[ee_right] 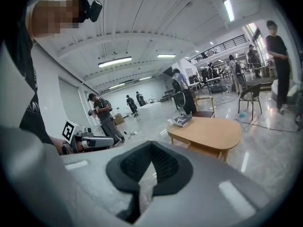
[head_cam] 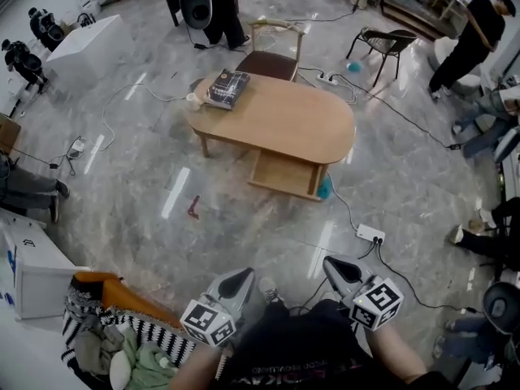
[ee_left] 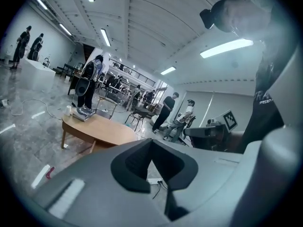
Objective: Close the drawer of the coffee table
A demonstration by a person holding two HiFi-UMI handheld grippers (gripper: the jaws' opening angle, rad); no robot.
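Note:
The oval wooden coffee table stands mid-floor, well ahead of me. Its drawer is pulled out on the near side. A book and a small white cup lie on the top. My left gripper and right gripper are held close to my body, far short of the table, both shut and empty. The left gripper view shows its closed jaws with the table beyond. In the right gripper view the closed jaws point toward the table.
A power strip and its cable lie on the floor between me and the table. A small red thing lies left of the drawer, a teal thing beside it. A basket of clothes sits lower left. A wooden chair stands behind the table; people stand around.

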